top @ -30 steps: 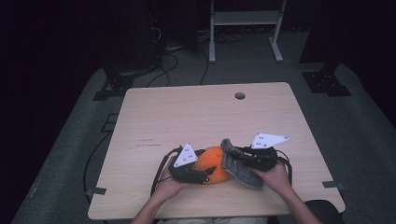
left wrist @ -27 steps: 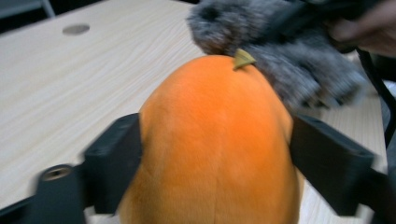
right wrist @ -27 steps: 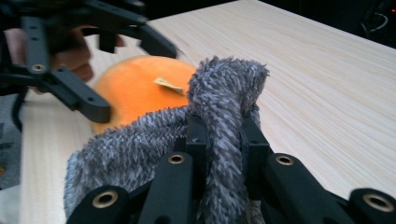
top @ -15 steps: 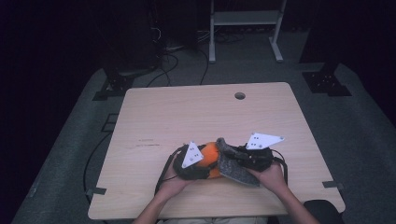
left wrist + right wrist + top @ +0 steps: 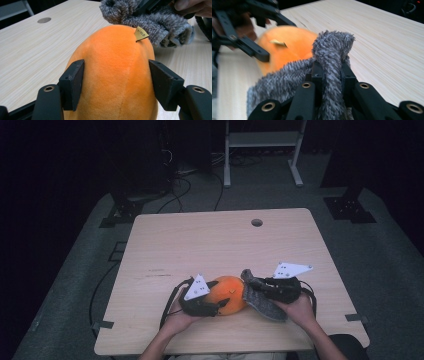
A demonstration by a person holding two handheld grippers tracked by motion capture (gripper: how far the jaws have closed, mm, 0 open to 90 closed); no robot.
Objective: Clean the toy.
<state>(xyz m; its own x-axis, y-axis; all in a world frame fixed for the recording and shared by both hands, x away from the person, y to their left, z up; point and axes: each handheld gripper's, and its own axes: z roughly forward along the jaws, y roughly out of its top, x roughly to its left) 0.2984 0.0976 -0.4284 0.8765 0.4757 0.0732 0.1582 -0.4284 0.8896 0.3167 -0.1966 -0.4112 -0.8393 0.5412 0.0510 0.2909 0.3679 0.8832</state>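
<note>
An orange plush ball (image 5: 229, 292) with a small tan tag lies near the table's front edge. My left gripper (image 5: 214, 308) reaches it from the left. Its jaws have just been closing, and both pads (image 5: 76, 75) now press into the sides of the plush ball (image 5: 115, 65). A grey fuzzy cloth (image 5: 262, 301) lies against the ball's right side. My right gripper (image 5: 329, 72) is shut on a fold of this grey cloth (image 5: 332, 47), which stands up between the jaws. Behind it I see the orange ball (image 5: 292, 46) and the left gripper (image 5: 249, 32).
The wooden table (image 5: 200, 240) stretches bare toward its far edge, where there is a round cable hole (image 5: 257, 222). Past the table, cables (image 5: 185, 175) lie on the dark floor, with the legs of a white stand (image 5: 262, 155) farther back.
The left gripper's jaws have closed in on the orange ball. Both hands have barely moved, and the right gripper keeps its hold on the grey cloth.
</note>
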